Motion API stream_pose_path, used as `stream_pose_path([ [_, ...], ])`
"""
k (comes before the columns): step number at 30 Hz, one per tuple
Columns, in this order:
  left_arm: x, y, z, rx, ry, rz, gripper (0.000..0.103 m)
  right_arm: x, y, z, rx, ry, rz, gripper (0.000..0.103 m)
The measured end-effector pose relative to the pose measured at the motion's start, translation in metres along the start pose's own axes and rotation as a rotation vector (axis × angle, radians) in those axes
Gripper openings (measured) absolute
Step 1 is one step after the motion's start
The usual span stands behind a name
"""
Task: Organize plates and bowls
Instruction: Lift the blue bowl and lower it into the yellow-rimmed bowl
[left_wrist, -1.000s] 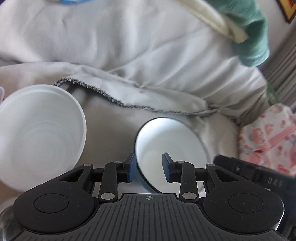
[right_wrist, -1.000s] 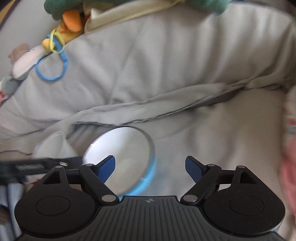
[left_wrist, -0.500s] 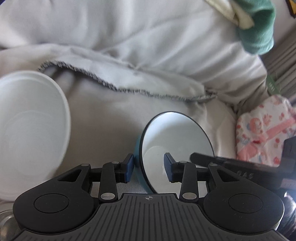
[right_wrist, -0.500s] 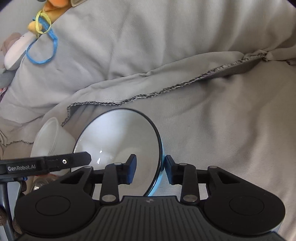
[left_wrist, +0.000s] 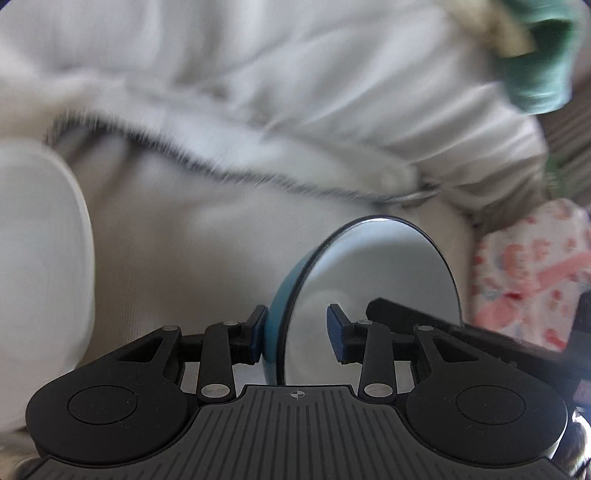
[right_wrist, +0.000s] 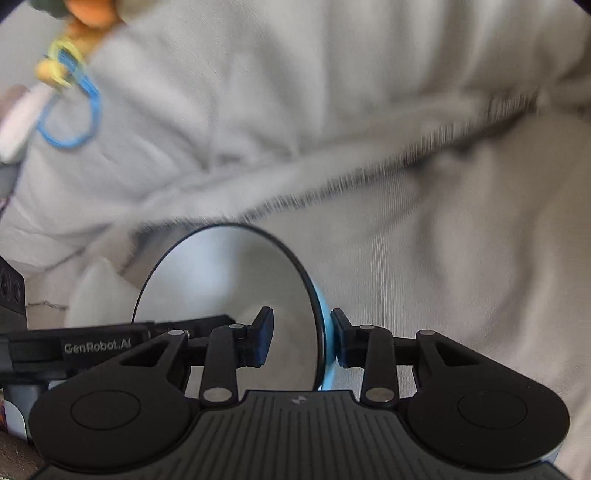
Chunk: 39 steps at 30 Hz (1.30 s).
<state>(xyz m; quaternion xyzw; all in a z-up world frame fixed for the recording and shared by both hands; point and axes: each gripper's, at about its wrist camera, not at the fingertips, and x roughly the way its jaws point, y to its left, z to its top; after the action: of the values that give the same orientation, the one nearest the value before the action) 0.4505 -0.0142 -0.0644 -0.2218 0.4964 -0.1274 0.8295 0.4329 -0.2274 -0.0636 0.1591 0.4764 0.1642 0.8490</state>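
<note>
Both the left hand-held gripper and the right hand-held gripper are clamping opposite rims of the blue bowl, which is tilting beside the white bowl.

Both cameras ride just behind their own tools and look forward and down along the fingers, very near the blue-rimmed bowl, which is the landmark here. The left wrist view has its tool astride the bowl's left edge, so the bowl's hollow opens to the right of the picture. The right wrist view has its tool astride the bowl's right edge, the hollow opening to the left. Both views share the bowl, the grey blanket with its dark fringed hem beyond it, and each catches the other tool's black body beside the bowl. Both backgrounds are blurred.
</note>
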Motion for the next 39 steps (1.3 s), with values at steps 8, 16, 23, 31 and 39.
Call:
stream_pose_path([
  [8,-0.093,-0.050,-0.035,0.114,-0.046,-0.056,0.041,-0.094,0.032,-0.024,-0.076,-0.030,0.009,0.035],
  [16,-0.063,-0.025,-0.093,0.066,0.093,-0.054,0.044,-0.083,0.025,-0.089,-0.031,0.113,-0.007,0.036],
  [23,-0.054,-0.017,-0.101,0.118,0.064,-0.037,0.039,-0.061,0.015,-0.104,-0.028,0.123,-0.019,0.036],
  [31,-0.073,-0.018,-0.084,0.156,-0.042,-0.039,0.034,-0.052,0.009,-0.098,-0.024,0.094,-0.011,0.035],
  [39,-0.082,-0.027,-0.088,0.253,-0.049,0.025,0.034,-0.090,0.019,-0.098,-0.120,-0.016,-0.071,0.035],
])
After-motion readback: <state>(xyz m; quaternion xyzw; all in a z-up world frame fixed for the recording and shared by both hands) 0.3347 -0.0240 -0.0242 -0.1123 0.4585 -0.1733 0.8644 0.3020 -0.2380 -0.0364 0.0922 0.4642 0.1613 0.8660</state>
